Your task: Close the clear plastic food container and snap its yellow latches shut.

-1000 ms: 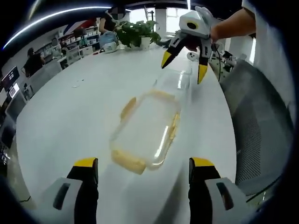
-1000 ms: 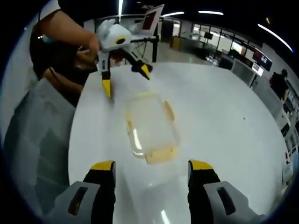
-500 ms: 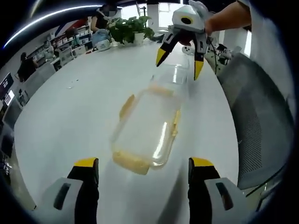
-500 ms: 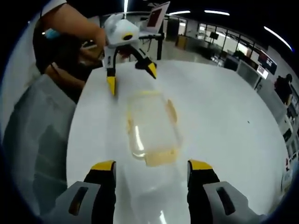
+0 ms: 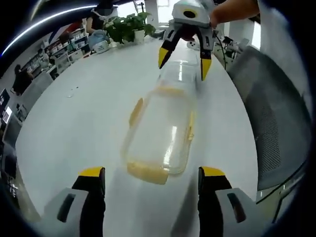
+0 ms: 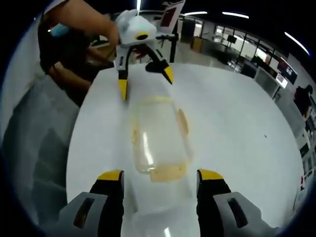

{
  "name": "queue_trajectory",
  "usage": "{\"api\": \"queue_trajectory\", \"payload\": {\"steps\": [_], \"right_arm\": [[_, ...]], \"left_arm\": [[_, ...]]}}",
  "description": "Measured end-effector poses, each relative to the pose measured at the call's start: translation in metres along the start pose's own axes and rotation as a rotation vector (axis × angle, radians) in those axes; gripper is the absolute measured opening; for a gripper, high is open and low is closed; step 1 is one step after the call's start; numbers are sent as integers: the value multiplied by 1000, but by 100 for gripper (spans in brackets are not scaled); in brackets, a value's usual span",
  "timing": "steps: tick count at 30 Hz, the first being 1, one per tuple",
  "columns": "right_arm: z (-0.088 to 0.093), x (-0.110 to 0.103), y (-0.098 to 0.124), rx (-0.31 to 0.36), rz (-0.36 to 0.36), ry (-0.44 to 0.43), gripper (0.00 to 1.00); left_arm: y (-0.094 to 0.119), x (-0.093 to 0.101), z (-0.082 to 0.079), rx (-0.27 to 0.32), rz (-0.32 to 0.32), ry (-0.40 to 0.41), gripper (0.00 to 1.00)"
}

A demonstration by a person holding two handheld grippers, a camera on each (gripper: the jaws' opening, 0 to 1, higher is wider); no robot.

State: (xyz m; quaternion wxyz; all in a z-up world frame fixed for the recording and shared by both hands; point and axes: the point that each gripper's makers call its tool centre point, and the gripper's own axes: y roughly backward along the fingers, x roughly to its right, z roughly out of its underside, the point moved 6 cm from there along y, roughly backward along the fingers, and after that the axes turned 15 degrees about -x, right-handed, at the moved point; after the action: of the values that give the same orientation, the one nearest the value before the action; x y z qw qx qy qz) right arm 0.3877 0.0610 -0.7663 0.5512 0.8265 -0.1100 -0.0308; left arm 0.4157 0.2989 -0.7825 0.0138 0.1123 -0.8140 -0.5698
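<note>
Left gripper view — right claw [image 5: 181, 58] spread above container [image 5: 160, 138].

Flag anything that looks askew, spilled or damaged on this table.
Nothing stands out. The clear container lies flat on the white table, its yellow latches flared outward and not yet snapped. Both claws, left and right, hover open at opposite ends.

The container [image 5: 159, 133] lies on the table [image 5: 74, 113] between the two facing claws, a plant [image 5: 124, 27] at the table's far edge.
</note>
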Motion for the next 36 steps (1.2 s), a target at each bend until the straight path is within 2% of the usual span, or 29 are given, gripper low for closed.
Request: {"api": "queue_trajectory", "payload": {"steps": [4, 10, 20, 23, 30, 36], "right_arm": [[0, 3, -3, -22, 1, 36, 59], [-4, 6, -9, -41, -12, 45, 59], [-3, 8, -22, -86, -8, 63, 56], [-3, 8, -25, -92, -12, 67, 56], [-2, 8, -32, -129, -20, 88, 55], [-1, 11, -39, -154, -28, 95, 55]], "left_arm": [[-1, -2, 0, -14, 3, -19, 75], [-6, -2, 1, -45, 3, -60, 73], [-11, -3, 2, -62, 12, -89, 72], [-13, -4, 3, -86, 0, -116, 68], [-18, -7, 2, -95, 10, -136, 68], [-23, -6, 3, -110, 45, -160, 65]]}}
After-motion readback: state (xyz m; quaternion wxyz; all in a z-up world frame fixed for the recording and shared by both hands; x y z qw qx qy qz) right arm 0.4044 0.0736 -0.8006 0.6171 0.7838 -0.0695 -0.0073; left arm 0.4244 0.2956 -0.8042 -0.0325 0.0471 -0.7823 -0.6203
